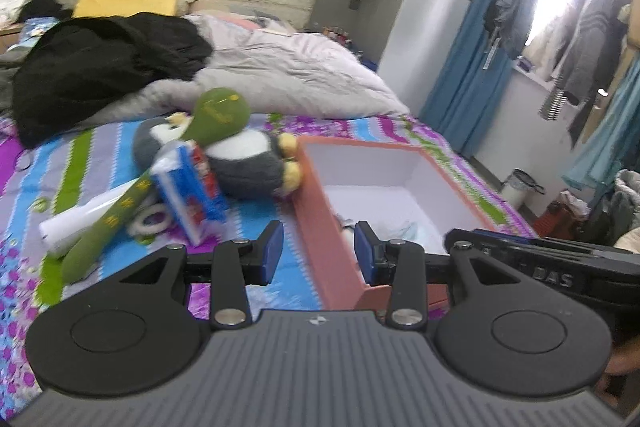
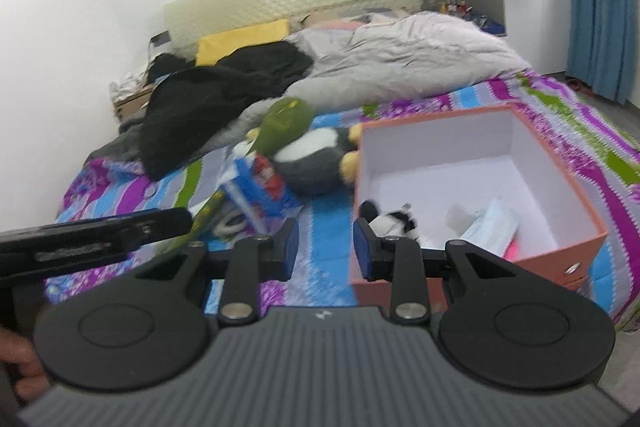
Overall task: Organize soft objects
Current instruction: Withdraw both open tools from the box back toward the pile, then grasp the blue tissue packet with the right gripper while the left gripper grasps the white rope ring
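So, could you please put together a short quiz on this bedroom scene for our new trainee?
1. True or false: the orange cardboard box with a white interior is completely empty.
2. Which object lies across the grey and white plush penguin?
A. the long green plush stick
B. the yellow pillow
C. the black garment
3. Fill in: the left tool and the right tool are both ____ and grip nothing.

Key: 1. False: a small black and white plush toy and a pale blue packet lie inside. 2. A. 3. Open.
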A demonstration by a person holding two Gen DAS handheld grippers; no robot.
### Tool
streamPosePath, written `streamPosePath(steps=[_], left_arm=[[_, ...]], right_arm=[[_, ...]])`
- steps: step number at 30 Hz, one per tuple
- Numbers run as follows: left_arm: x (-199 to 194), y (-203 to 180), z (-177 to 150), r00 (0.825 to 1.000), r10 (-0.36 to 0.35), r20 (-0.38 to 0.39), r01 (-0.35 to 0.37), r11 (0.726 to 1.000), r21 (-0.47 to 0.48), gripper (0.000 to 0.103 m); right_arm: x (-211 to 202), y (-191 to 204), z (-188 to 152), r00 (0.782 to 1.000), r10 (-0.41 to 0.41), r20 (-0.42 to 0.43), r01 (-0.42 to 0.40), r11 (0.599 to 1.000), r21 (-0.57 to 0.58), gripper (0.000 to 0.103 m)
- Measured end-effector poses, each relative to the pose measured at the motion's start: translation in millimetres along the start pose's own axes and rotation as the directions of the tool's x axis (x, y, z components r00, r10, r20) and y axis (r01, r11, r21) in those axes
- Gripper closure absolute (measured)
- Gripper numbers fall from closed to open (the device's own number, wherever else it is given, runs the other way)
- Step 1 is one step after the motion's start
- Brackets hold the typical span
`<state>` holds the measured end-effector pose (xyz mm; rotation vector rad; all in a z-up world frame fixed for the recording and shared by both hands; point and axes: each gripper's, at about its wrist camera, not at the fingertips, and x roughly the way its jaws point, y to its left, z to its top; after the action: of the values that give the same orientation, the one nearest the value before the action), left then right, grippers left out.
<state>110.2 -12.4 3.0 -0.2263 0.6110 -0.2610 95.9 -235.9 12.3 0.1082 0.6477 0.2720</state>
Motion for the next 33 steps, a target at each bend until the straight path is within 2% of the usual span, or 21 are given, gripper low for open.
streamPosePath(steps=[2, 4, 6, 8, 11, 14, 19, 28, 33], left_arm=[[12, 16, -11, 0.999, 0.047, -0.026, -0.048, 0.999, -0.012, 0.058], [26, 34, -24, 0.998, 0.062, -0.028, -0.063, 0.998, -0.032, 0.058], [47, 51, -38, 0.992, 0.117, -0.054, -0.118, 0.993, -0.021, 0.058], [72, 69, -48, 0.989, 0.137, -0.061, -0.138, 0.990, -0.017, 0.058], [110, 98, -62, 0.979, 0.182, -0.093, -0.189, 0.980, -0.069, 0.058], [143, 121, -67, 0.968, 0.211, -0.138, -0.225, 0.970, -0.095, 0.058], [180, 140, -63, 0.959, 0.247, -0.142, -0.259, 0.963, -0.075, 0.058], [228, 167, -53, 0.931, 0.336, -0.142, -0.328, 0.941, 0.079, 0.058], [247, 170, -44, 0.930, 0.342, -0.137, -0.317, 0.932, 0.179, 0.058]], right_arm=[[8, 8, -8, 1.000, 0.011, -0.015, -0.012, 1.000, -0.012, 0.070], [14, 15, -14, 1.000, 0.021, -0.015, -0.021, 1.000, -0.023, 0.070], [23, 19, -18, 0.999, 0.036, -0.014, -0.036, 0.999, -0.030, 0.070], [32, 23, -19, 0.999, 0.046, -0.018, -0.046, 0.998, -0.035, 0.070], [48, 25, -18, 0.999, 0.050, -0.014, -0.050, 0.998, -0.038, 0.070], [63, 26, -15, 0.998, 0.050, -0.024, -0.051, 0.998, -0.046, 0.070], [98, 26, -14, 0.997, 0.064, -0.054, -0.067, 0.995, -0.067, 0.070], [177, 45, 0, 0.989, 0.110, -0.095, -0.118, 0.990, -0.080, 0.070], [231, 54, 10, 0.982, 0.125, -0.144, -0.136, 0.989, -0.063, 0.070]])
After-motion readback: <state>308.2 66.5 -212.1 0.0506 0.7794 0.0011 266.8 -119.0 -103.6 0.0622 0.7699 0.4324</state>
